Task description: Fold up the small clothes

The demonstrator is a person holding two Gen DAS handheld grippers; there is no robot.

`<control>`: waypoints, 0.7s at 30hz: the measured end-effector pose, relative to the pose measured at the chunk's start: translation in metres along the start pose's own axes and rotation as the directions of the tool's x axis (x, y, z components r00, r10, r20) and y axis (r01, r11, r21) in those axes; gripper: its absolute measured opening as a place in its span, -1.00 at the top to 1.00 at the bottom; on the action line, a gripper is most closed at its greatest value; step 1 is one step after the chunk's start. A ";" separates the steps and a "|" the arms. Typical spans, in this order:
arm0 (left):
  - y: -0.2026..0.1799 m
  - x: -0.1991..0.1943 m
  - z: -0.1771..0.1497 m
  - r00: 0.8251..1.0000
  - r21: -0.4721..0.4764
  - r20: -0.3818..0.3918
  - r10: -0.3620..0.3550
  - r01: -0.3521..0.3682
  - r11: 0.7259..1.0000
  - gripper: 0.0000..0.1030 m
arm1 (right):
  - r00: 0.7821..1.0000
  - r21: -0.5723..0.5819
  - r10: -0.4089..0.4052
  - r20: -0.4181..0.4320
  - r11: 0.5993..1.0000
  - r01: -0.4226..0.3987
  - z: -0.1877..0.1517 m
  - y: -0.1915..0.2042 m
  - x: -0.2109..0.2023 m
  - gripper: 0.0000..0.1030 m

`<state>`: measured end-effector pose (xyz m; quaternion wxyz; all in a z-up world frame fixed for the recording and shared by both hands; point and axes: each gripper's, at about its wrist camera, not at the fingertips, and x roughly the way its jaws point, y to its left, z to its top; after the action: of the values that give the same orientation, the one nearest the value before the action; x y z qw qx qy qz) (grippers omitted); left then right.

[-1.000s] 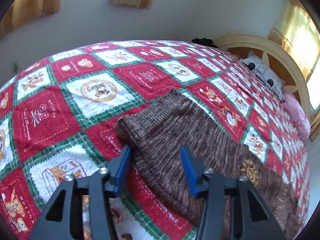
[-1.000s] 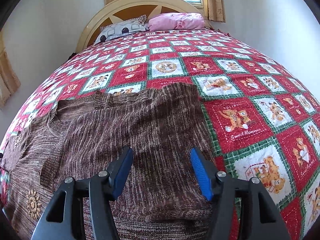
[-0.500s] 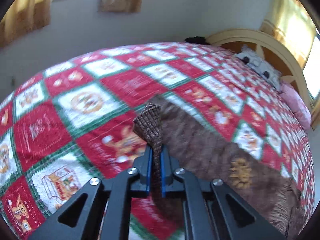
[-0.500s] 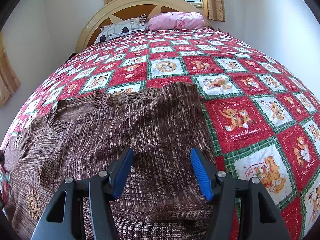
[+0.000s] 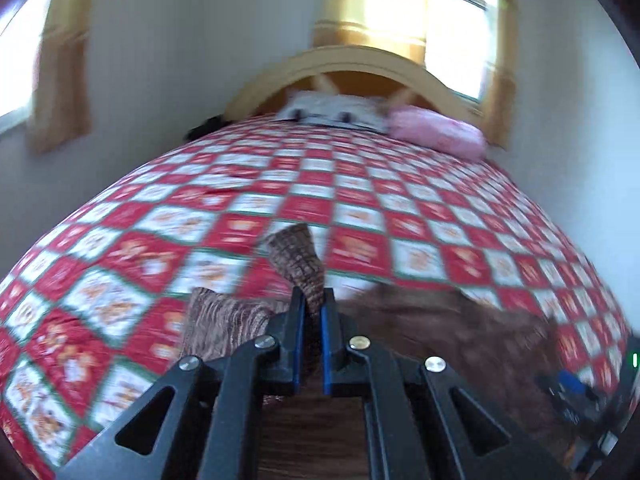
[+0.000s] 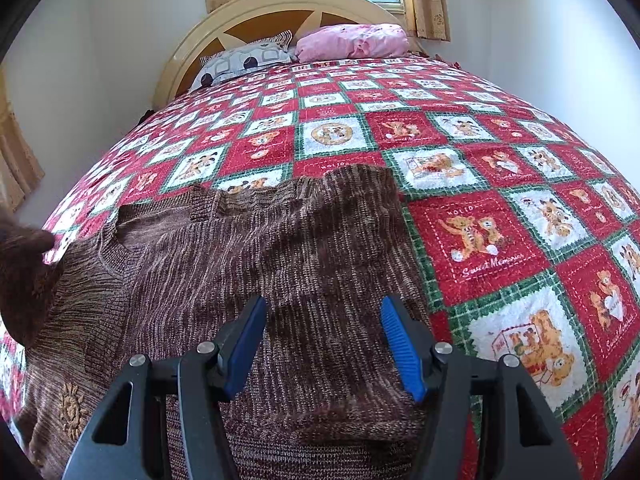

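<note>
Count against the bed (image 6: 460,128): one brown knit sweater (image 6: 280,264) lying on it, one red-and-white patchwork quilt (image 6: 500,236) covering it. At the head of the bed: two pillows, one patterned grey-white (image 6: 244,62), one pink (image 6: 354,40). One arched headboard (image 6: 256,14). Tools: two, left (image 5: 312,312) and right (image 6: 324,344).

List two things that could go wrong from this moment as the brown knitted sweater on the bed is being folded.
1. The left hand-held gripper pinches only a narrow bit of the sweater sleeve; the knit might slip out mid-swing.
2. The right hand-held gripper hangs open above the sweater without pinning it, so pulling the sleeve may drag the body across the quilt and spoil the fold already made on the right side.
</note>
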<state>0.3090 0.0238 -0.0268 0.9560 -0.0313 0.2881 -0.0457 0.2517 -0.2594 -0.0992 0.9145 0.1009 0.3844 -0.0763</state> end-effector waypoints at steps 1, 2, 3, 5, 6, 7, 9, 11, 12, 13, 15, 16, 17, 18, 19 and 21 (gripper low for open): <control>-0.014 0.000 -0.007 1.000 0.031 -0.004 -0.013 0.013 0.999 0.86 | 1.000 0.002 0.002 0.000 1.000 -0.002 0.000 0.000 0.000 -0.19; -0.029 0.002 -0.017 0.999 0.063 -0.019 -0.033 0.034 0.997 0.86 | 1.000 0.003 0.004 0.000 1.000 -0.004 0.000 0.000 0.000 -0.19; -0.040 0.005 -0.025 0.998 0.084 -0.039 -0.047 0.050 0.995 0.86 | 1.000 0.005 0.005 0.000 1.000 -0.005 0.000 0.001 0.000 -0.19; -0.059 0.012 -0.042 0.994 0.117 -0.091 -0.061 0.071 0.991 0.86 | 1.000 0.007 0.009 0.001 1.000 -0.009 0.000 -0.002 0.000 -0.19; -0.067 0.018 -0.052 0.991 0.141 -0.118 -0.059 0.075 0.987 0.86 | 1.000 0.009 0.011 0.001 1.000 -0.011 0.000 -0.001 0.000 -0.19; -0.072 0.021 -0.057 0.990 0.158 -0.133 -0.054 0.075 0.985 0.86 | 1.000 0.011 0.012 0.000 1.000 -0.012 0.001 -0.002 0.000 -0.19; -0.080 0.028 -0.070 0.981 0.200 -0.188 -0.052 0.090 0.976 0.82 | 1.000 0.012 0.014 0.000 1.000 -0.014 0.001 -0.002 0.000 -0.19; -0.084 0.034 -0.071 0.969 0.205 -0.239 -0.057 0.108 0.973 0.74 | 1.000 0.011 0.013 0.000 1.000 -0.013 0.001 -0.003 -0.001 -0.19; -0.082 0.034 -0.070 0.966 0.196 -0.251 -0.068 0.119 0.973 0.70 | 1.000 0.010 0.011 -0.002 1.000 -0.011 0.001 -0.002 -0.001 -0.19; -0.080 0.031 -0.070 0.962 0.185 -0.260 -0.086 0.137 0.973 0.62 | 1.000 0.009 0.010 -0.002 1.000 -0.010 0.001 -0.002 -0.001 -0.19; -0.073 0.027 -0.070 0.952 0.160 -0.279 -0.125 0.175 0.972 0.38 | 1.000 0.008 0.011 -0.003 1.000 -0.010 0.001 -0.003 -0.001 -0.19; -0.069 0.021 -0.072 0.948 0.152 -0.284 -0.142 0.191 0.970 0.14 | 1.000 0.009 0.012 -0.002 1.000 -0.012 0.001 -0.003 -0.001 -0.20; -0.067 0.016 -0.074 0.945 0.147 -0.286 -0.158 0.206 0.967 -0.16 | 1.000 0.008 0.011 -0.003 1.000 -0.011 0.001 -0.003 -0.001 -0.20; -0.065 0.011 -0.076 0.943 0.143 -0.284 -0.171 0.218 0.966 -0.27 | 1.000 0.009 0.012 -0.002 1.000 -0.012 0.001 -0.003 -0.001 -0.20; -0.061 0.003 -0.078 0.945 0.138 -0.272 -0.180 0.223 0.965 -0.33 | 1.000 0.011 0.016 0.001 1.000 -0.016 0.001 -0.003 -0.001 -0.20; -0.048 -0.011 -0.078 0.959 0.117 -0.230 -0.167 0.197 0.973 -0.34 | 0.999 0.029 0.029 0.026 0.999 -0.029 0.001 -0.006 -0.006 -0.20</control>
<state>0.2534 -0.0252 -0.0821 0.9101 0.0140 0.3833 -0.1568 0.2466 -0.2653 -0.0951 0.9188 0.1189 0.3698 -0.0700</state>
